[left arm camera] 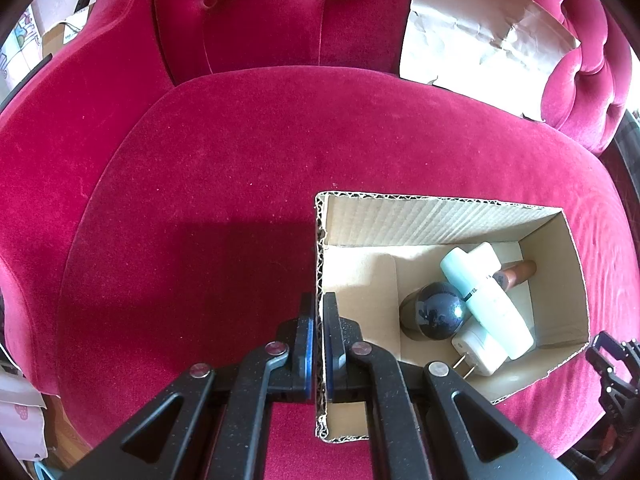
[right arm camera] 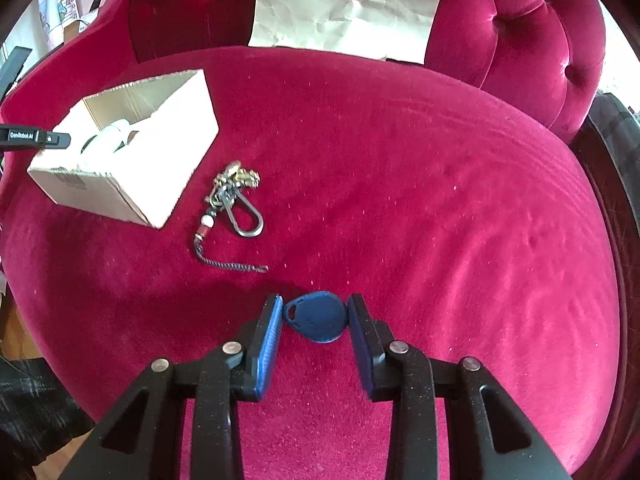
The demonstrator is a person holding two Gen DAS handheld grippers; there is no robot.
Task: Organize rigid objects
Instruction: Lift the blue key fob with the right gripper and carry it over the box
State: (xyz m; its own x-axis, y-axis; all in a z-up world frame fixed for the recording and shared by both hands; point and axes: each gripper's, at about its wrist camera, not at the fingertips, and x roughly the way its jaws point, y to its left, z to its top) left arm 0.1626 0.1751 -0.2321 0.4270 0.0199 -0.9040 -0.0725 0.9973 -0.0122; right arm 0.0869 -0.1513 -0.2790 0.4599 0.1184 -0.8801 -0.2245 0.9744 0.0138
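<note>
I have the left gripper (left arm camera: 318, 332) clenched on the near-left wall of the box (left arm camera: 448, 216), one finger outside and one inside, which I judge steadies it on the soft seat (left arm camera: 224, 168). Inside lie a dark ball (left arm camera: 438, 314), a pale tube (left arm camera: 486, 304), a white plug (left arm camera: 480, 354) and a brown cylinder (left arm camera: 518, 272).

My right gripper (right arm camera: 316, 318) stands released, its fingers flanking the blue fob (right arm camera: 318, 316) near the seat's front edge; whether the pads touch it I cannot tell. The keychain (right arm camera: 236, 204) lies just beside the box's right wall, between fob and box, so I judge the carry must pass over it. Crumpled paper (right arm camera: 348, 4) leans on the backrest.
</note>
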